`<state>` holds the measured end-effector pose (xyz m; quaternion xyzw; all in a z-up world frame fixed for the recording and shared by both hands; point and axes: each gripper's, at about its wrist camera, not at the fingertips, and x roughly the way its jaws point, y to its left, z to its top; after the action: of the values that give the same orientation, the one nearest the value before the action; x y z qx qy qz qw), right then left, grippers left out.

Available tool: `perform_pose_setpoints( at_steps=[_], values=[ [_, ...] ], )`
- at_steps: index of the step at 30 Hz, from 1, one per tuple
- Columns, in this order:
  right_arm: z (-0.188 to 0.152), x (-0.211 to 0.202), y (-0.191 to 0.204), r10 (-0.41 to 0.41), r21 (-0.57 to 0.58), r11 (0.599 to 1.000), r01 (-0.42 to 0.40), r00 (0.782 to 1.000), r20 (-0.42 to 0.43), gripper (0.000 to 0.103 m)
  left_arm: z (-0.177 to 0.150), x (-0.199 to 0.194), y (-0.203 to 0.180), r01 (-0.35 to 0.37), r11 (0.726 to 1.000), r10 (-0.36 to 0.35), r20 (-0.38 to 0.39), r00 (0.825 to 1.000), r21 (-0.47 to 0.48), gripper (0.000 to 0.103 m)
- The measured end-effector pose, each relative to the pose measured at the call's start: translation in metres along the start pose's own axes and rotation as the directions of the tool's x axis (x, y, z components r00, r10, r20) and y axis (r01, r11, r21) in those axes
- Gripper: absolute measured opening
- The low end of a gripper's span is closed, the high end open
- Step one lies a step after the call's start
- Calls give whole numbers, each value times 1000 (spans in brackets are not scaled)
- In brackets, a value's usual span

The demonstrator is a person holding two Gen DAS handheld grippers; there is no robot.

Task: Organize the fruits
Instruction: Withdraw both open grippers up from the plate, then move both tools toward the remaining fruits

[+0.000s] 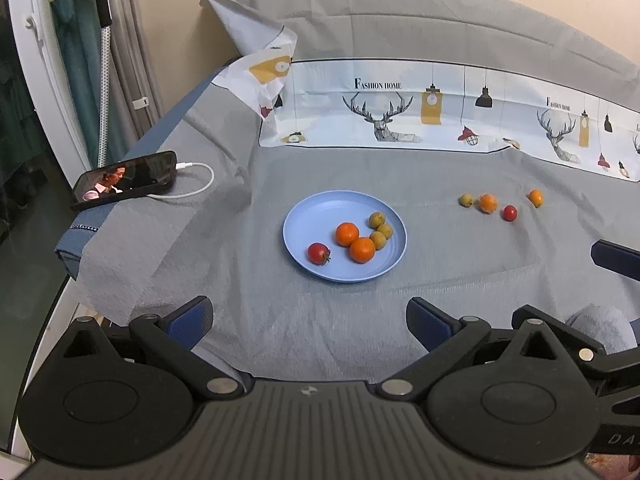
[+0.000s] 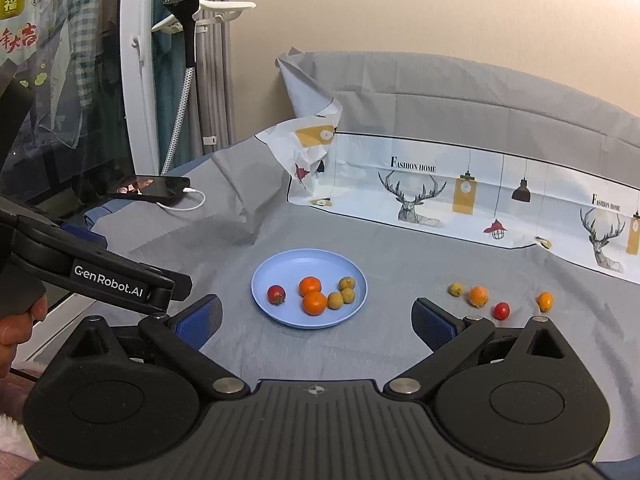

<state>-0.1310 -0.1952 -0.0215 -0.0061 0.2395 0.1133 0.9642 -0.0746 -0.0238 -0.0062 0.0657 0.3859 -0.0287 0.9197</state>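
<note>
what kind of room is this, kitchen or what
Probably a bedroom, not a kitchen: the blue plate sits on a grey sheet over a bed, with a charging phone and garment steamer nearby.

Printed cloth: "FASHION HOME", twice, above the deer drawings.
Left gripper: arm reads "GenRobot.AI".
Window sticker: "福".

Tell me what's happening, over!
Left gripper open, right gripper open, both empty. Six fruits on plate. Four fruits loose on cloth. Nothing blocking.
</note>
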Motion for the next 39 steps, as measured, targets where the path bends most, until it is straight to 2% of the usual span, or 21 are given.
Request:
perform_pose_setpoints(
  at_steps=[22,39],
  values=[
    [-4,20,-8,1,46,999,1,999,-50,100,4,24,-7,-1,1000,3,-60,998,30,103],
    [-18,48,-39,24,156,988,-5,992,-122,100,13,64,-30,-7,994,24,-148,989,113,103]
  ],
)
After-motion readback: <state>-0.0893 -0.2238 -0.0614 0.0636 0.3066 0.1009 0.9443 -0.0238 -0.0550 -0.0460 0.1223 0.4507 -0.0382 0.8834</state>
